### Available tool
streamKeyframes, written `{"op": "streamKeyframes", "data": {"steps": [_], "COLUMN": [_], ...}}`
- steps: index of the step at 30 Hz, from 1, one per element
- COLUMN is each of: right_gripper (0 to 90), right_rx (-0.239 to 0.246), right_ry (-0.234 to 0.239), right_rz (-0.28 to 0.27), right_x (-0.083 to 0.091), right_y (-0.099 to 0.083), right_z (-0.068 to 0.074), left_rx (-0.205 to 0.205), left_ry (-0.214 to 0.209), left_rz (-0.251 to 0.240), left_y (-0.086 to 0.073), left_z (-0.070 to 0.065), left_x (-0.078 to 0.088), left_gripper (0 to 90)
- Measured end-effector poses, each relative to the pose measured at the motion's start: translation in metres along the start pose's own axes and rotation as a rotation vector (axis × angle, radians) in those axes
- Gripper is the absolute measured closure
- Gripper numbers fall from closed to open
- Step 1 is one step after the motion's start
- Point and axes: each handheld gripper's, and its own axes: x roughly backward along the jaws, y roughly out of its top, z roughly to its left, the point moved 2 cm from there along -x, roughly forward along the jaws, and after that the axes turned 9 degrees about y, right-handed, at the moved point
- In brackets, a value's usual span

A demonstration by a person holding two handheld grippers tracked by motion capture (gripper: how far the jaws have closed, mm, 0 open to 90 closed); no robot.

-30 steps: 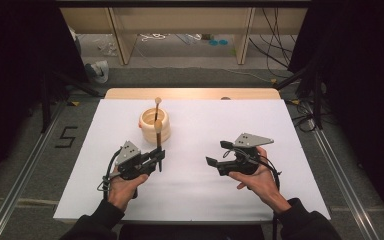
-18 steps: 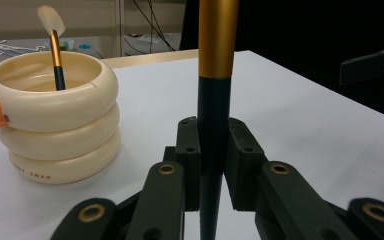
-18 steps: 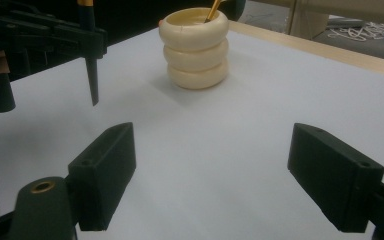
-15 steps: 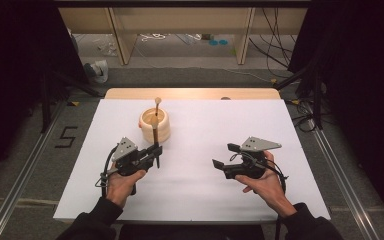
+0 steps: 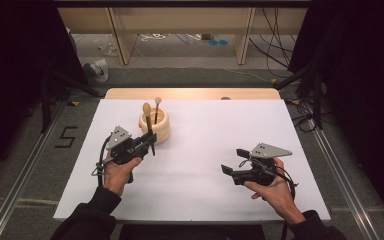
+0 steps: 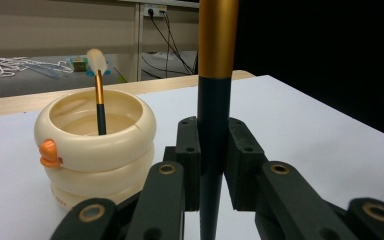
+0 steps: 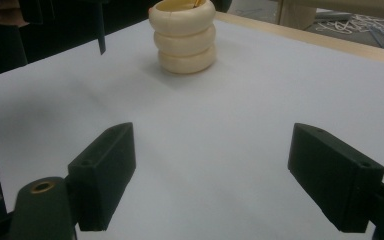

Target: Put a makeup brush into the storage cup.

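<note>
Left gripper (image 5: 149, 141) is where I begin: its jaws are closed tight on the dark handle of a makeup brush (image 6: 213, 115), which stands upright between them, with the gold ferrule above the jaws and the pointed handle end hanging below. In the high view, the brush head (image 5: 146, 107) is up beside the cream holder (image 5: 156, 126), which stands just behind and to the right of the gripper on the white table cover (image 5: 205, 190). One other brush (image 6: 99, 95) already leans inside the holder (image 6: 95, 145).

Moving to the right, the middle of the table is bare. My right gripper (image 5: 232, 161) rests low near the front right, well apart from the holder, with its jaws wide apart and nothing between them (image 7: 220, 180).

I judge the next step is to bring the held brush over the holder and lower it in. The risk I see is the low handle tip: if I move sideways without lifting enough, it may hit the rim and push or tip the light holder. The held brush could also knock the one inside.
</note>
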Motion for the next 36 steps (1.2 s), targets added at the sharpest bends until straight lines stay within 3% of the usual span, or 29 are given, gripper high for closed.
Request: {"op": "streamKeyframes", "data": {"steps": [14, 36], "right_gripper": [17.8, 18.9], "right_rx": [-0.017, -0.015], "right_ry": [-0.041, -0.026], "right_rz": [0.008, 0.021], "right_x": [0.007, 0.006], "right_y": [-0.009, -0.011], "right_z": [-0.005, -0.005], "left_rx": [0.001, 0.006], "left_ry": [0.001, 0.067], "left_rz": [-0.022, -0.049], "left_y": [0.012, 0.042], "left_z": [0.006, 0.026], "left_x": [-0.012, -0.035], "left_gripper": [78.3, 78.3]}}
